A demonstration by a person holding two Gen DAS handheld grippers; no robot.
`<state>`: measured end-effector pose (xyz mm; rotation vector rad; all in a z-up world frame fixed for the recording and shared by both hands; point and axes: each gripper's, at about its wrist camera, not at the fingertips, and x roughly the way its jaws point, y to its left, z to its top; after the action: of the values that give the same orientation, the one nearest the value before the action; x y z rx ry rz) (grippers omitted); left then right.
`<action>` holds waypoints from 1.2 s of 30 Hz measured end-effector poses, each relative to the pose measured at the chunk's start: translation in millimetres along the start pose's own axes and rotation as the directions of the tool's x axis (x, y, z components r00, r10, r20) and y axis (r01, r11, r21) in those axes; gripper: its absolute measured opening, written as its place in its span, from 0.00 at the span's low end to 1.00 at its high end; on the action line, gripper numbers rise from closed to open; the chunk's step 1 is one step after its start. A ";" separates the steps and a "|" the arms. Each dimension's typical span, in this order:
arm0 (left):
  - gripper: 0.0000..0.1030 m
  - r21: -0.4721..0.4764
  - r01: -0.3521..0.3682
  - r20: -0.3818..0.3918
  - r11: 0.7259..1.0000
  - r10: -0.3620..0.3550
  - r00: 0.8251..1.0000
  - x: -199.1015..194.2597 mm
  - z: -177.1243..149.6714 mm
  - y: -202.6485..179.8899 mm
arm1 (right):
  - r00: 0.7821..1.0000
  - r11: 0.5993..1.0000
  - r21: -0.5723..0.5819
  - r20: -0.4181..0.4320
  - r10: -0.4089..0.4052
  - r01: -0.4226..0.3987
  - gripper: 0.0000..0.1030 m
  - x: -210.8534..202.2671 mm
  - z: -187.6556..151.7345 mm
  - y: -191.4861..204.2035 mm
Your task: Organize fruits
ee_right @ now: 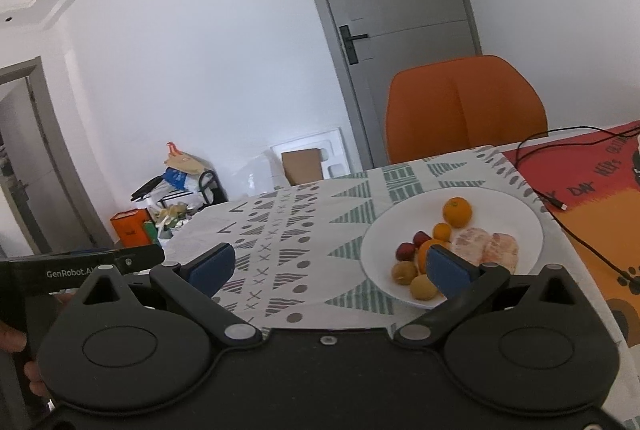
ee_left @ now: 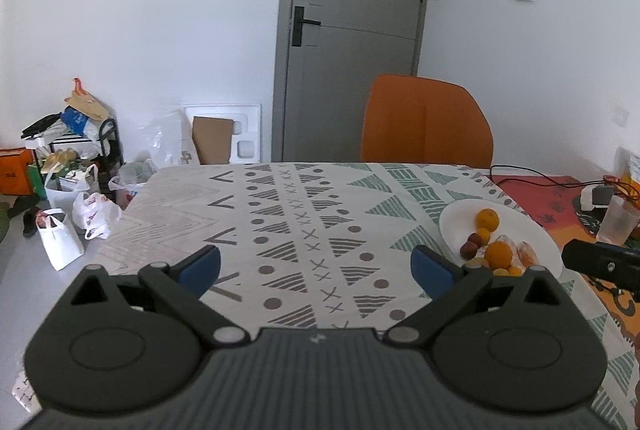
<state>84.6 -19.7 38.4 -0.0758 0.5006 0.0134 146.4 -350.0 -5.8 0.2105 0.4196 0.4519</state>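
Nearest us, our left gripper gapes wide and empty; the plate of fruits lies ahead to its right, partly masked by its right finger.

Our right gripper is equally wide and empty. Its right finger hides some fruit; round pieces could roll off if nudged.

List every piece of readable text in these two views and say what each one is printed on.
"GenRobot.A", cut off by the right hand-held gripper: on the black body of the left hand-held gripper.
"DAY": dark lettering on the red-orange mat; the words beside it are too distorted to read.
Prints on the floor bags and the orange box: too small to read.
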 end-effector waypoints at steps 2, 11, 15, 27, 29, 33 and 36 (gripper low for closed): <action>0.98 -0.005 -0.011 0.001 1.000 0.011 1.000 -3.3 -1.1 5.6 | 1.000 1.000 -0.007 -0.007 0.008 -0.009 1.00 0.0 -0.7 3.9; 0.98 -0.029 -0.041 -0.011 0.999 0.041 0.999 -14.0 -12.0 25.9 | 0.997 0.998 -0.028 -0.054 0.054 -0.056 1.00 4.4 -8.3 17.4; 0.98 -0.046 -0.051 -0.018 0.998 0.050 0.999 -16.8 -16.8 35.3 | 0.996 0.998 -0.044 -0.083 0.039 -0.043 1.00 11.1 -14.8 24.0; 0.98 -0.054 -0.063 -0.057 0.997 0.060 0.997 -13.2 -27.6 43.9 | 0.989 0.999 -0.053 -0.149 -0.017 0.009 1.00 20.2 -25.1 23.8; 0.98 -0.053 -0.062 -0.061 0.997 0.059 0.996 -11.9 -28.4 43.5 | 0.988 0.999 -0.050 -0.151 -0.020 0.012 1.00 20.9 -25.4 22.9; 0.98 -0.051 -0.051 -0.062 0.997 0.047 0.997 -11.4 -29.9 42.0 | 0.988 0.999 -0.050 -0.152 -0.029 0.021 1.00 20.9 -25.3 21.2; 0.98 -0.046 -0.046 -0.065 0.998 0.043 0.997 -9.6 -30.0 40.5 | 0.988 0.998 -0.050 -0.151 -0.037 0.029 1.00 20.3 -24.8 20.4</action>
<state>60.5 18.4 14.0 -0.1122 0.5662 0.0663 144.4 -320.1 -29.1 0.1236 0.5601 0.4464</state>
